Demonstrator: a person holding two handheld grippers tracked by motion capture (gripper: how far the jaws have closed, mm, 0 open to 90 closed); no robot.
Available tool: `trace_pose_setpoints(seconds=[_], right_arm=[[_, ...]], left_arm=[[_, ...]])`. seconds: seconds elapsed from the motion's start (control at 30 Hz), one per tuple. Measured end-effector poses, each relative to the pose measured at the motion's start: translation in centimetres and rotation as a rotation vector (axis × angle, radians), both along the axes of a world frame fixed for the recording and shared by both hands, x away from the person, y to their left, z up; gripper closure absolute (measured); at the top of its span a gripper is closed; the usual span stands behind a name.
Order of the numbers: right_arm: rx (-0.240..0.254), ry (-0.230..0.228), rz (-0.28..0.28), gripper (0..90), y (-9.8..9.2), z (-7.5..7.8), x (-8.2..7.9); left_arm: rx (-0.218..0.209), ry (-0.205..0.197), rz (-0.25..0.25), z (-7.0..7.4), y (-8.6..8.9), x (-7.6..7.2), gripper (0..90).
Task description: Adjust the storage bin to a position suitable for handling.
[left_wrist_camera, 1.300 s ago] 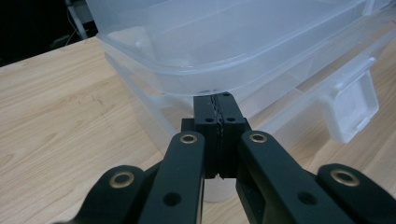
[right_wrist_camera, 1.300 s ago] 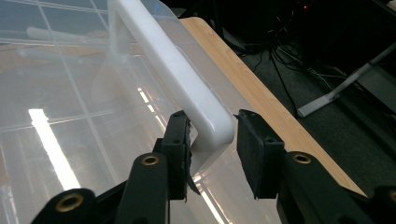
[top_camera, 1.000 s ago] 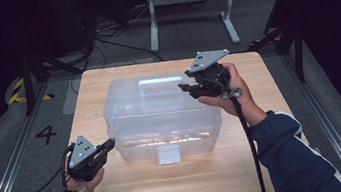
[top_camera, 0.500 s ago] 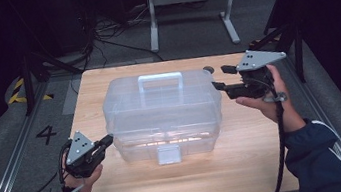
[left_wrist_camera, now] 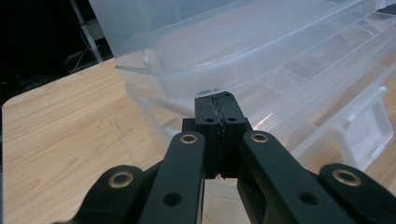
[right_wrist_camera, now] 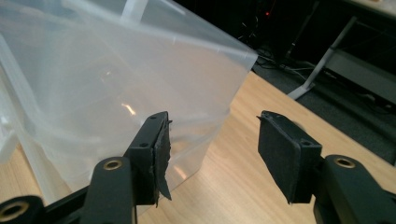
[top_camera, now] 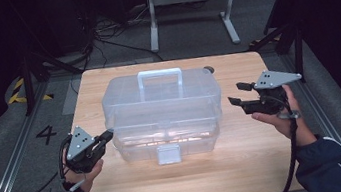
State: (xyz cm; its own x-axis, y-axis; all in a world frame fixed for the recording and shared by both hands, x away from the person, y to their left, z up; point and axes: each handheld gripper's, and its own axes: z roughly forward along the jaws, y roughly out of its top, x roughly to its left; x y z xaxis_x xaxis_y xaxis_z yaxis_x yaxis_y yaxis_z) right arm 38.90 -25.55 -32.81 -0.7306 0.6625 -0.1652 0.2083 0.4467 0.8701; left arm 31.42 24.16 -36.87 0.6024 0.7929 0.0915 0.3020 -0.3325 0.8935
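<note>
The left tool (top_camera: 105,137) sits with its jaws pressed fully together, holding nothing, its tip at the near-left corner of a clear plastic storage box (top_camera: 163,112). In the left gripper view the closed tool (left_wrist_camera: 219,105) points under the overhanging lip of the box's upper tier; whether it actually touches the plastic is hard to tell from that close angle. The right tool (top_camera: 239,94) hangs with its jaws parted and empty, just off the right end of the box and apart from it. Those jaws have just been opening, and in the right gripper view the tool (right_wrist_camera: 212,140) frames the box's right corner with only bare wood between the pads.

The box stands in the middle of the wooden surface (top_camera: 249,165), its carry handle (top_camera: 160,77) folded along the top towards the far side and a white latch (top_camera: 169,153) on the near face. It appears shut, and looks empty, so it should be light. Its thin walls look smooth and likely to flex and slip under a pinch, and a hard squeeze could crack them.

The surer holds would be the stiffer ridges: the handle, the rim where lid meets base, or the latch tab if the lid is to be opened. A small dark object (top_camera: 209,69) lies beside the box's far-right corner.
</note>
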Motion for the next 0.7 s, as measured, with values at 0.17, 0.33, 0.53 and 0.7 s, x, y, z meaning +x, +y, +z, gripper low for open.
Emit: trace_pose_setpoints(seconds=[0.17,0.33,0.53,0.7], right_arm=[[-0.018,0.025,0.01,44.8,0.2,-1.6,-0.1],[-0.021,0.043,0.041,44.3,0.8,-3.2,-0.2],[-0.021,0.004,0.075,44.0,2.0,-3.7,-0.7],[0.011,-0.041,0.073,45.6,2.6,-3.5,-0.8]], left_arm=[[-0.004,-0.004,0.001,0.2,0.0,0.1,89.7],[-0.005,-0.007,-0.001,0.4,-0.2,0.4,89.6],[0.0,-0.008,-0.005,0.5,-0.6,0.6,89.6],[0.001,-0.016,-0.006,0.5,-0.6,0.6,89.3]])
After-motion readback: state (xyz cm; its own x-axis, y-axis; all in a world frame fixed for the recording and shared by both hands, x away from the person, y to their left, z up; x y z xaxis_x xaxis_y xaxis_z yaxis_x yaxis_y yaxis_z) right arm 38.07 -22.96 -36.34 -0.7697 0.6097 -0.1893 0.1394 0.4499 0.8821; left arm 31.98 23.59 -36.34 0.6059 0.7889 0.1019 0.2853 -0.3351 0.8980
